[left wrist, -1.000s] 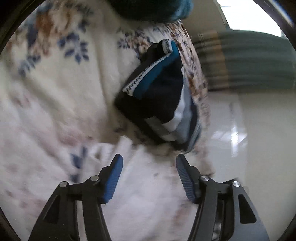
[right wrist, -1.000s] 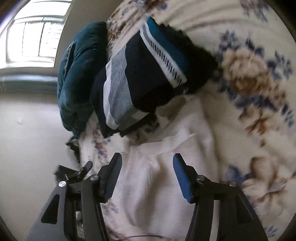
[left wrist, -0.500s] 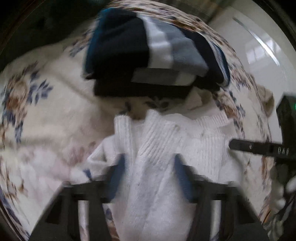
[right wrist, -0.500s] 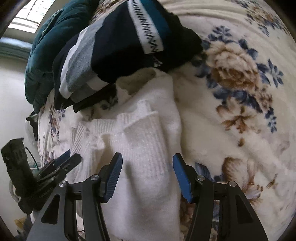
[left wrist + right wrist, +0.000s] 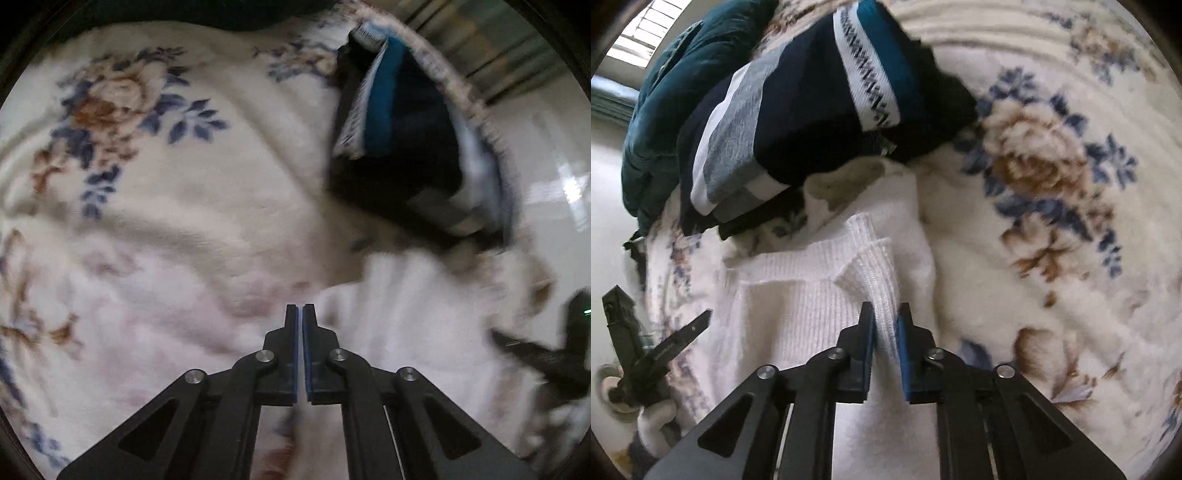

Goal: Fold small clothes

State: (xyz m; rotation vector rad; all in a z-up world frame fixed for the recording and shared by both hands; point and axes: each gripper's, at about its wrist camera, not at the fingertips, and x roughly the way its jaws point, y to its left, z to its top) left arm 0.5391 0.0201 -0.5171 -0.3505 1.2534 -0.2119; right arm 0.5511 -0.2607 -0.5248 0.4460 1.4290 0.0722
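Note:
A white knit garment [image 5: 798,295] lies on a cream floral blanket [image 5: 1052,206]; it also shows in the left wrist view [image 5: 413,332]. My right gripper [image 5: 885,317] is shut on a ribbed fold of the white garment near its upper edge. My left gripper [image 5: 300,314] is shut, its tips at the garment's left edge; whether cloth sits between the pads I cannot tell. The left gripper shows in the right wrist view [image 5: 653,354], at the garment's far side.
A folded dark navy, grey and teal striped garment [image 5: 820,107] lies just beyond the white one, also in the left wrist view [image 5: 410,140]. A dark teal cushion [image 5: 672,107] sits behind it. Pale floor [image 5: 554,177] lies past the blanket's edge.
Both grippers have closed from open. The right one has taken hold of the ribbed fold. The left view has swung left across the blanket.

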